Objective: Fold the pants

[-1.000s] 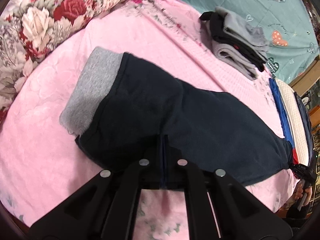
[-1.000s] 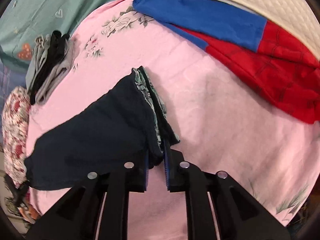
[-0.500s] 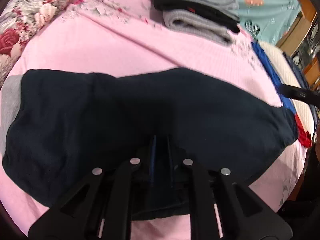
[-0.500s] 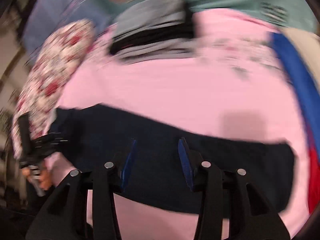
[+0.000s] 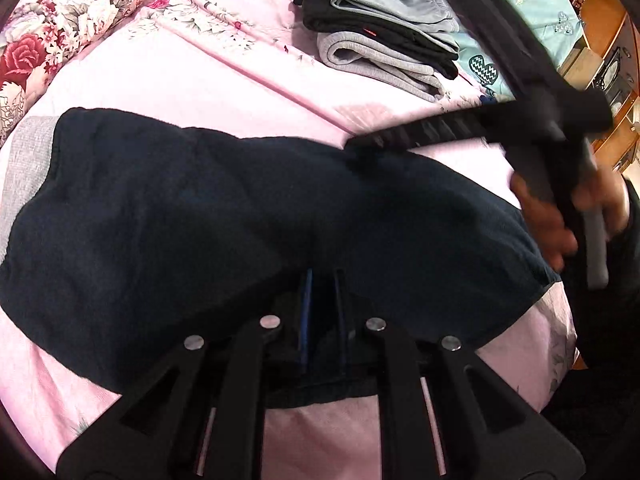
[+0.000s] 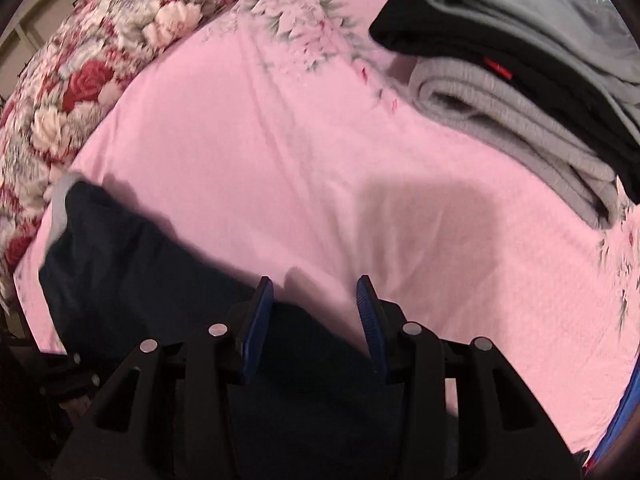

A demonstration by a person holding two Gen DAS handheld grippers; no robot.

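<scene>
Pants doubled over, right grip released

Left gripper stays nearly closed, pinching the near edge of the navy pants, which now lie doubled across the pink sheet, in front of the folded clothes stack. A second ago your right gripper pinched the waistband; now it hovers wide over the far edge. Your fold has landed.
</scene>
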